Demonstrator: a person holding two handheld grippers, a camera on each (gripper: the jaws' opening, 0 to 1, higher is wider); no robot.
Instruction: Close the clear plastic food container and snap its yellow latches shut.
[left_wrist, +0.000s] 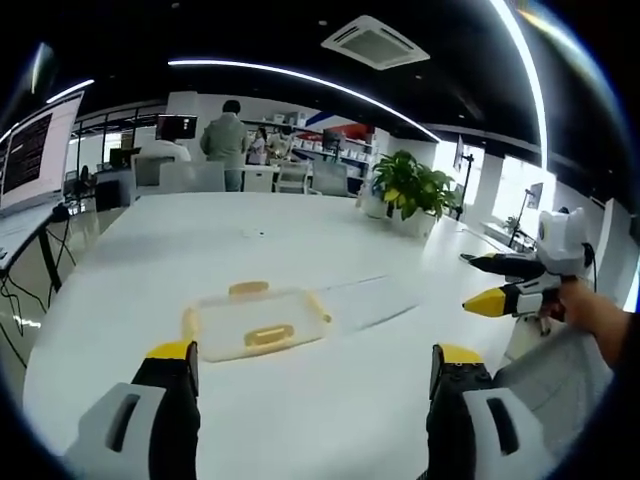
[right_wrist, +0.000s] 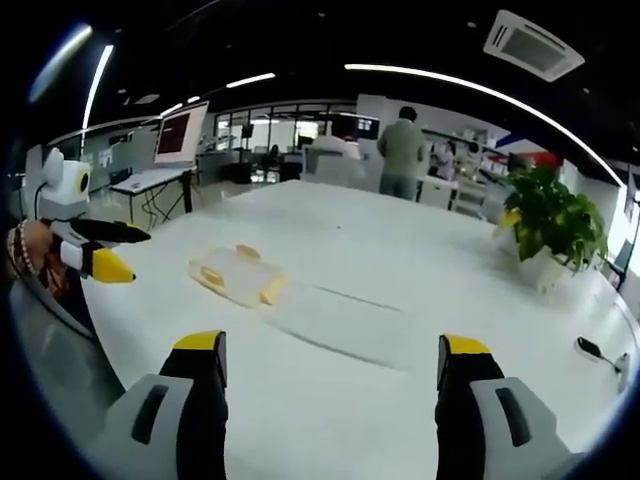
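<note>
No legible text anywhere. Monitor (left_wrist: 30, 150) at far left of left gripper view has lines of text, too small and blurred to read. Red screen (right_wrist: 180, 130) in right gripper view: nothing readable either.

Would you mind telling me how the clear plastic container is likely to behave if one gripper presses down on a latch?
The clear container looks empty and thin-walled, so probably light and somewhat flexible. It sits low and flat on the smooth white table, so it should not tip, but may well slide. The left gripper and right gripper are both open and clear of it; bracing it seems wise.
</note>
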